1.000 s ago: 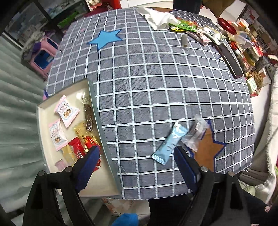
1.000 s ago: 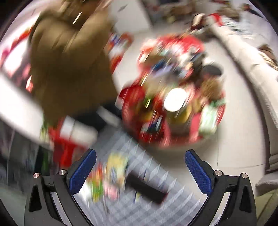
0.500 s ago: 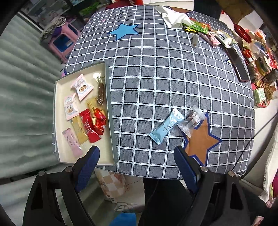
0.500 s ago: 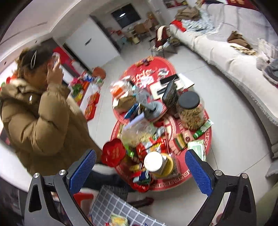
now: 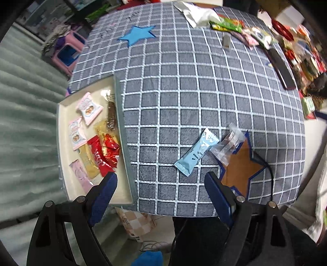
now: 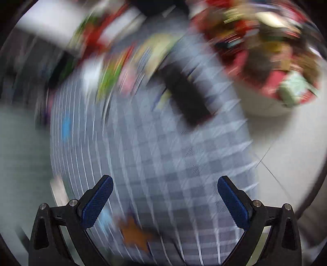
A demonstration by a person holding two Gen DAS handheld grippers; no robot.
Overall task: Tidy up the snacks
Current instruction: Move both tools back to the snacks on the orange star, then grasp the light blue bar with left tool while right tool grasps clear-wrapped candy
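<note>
A cream tray [image 5: 65, 180] at the table's left edge holds several wrapped snacks, pink, red and gold. A light blue snack bar [image 5: 196, 152] and a clear wrapped snack [image 5: 226, 144] lie on the checked tablecloth near a brown star patch [image 5: 241, 165]. More snacks [image 5: 241, 28] lie at the far edge. My left gripper [image 5: 160, 182] is open and empty, above the near table edge. My right gripper [image 6: 163, 189] is open and empty over the table; its view is heavily blurred.
A black phone-like slab [image 5: 280, 67] lies at the far right of the table, also blurred in the right wrist view [image 6: 186, 96]. A white cloth [image 5: 198, 12] lies at the far edge. A low red table with goods [image 5: 306, 59] stands to the right. A pink stool [image 5: 67, 53] stands left.
The left gripper stayed open, shifting slightly over the near table edge. The right gripper swung down from facing the room and a person to facing the table, still open.
</note>
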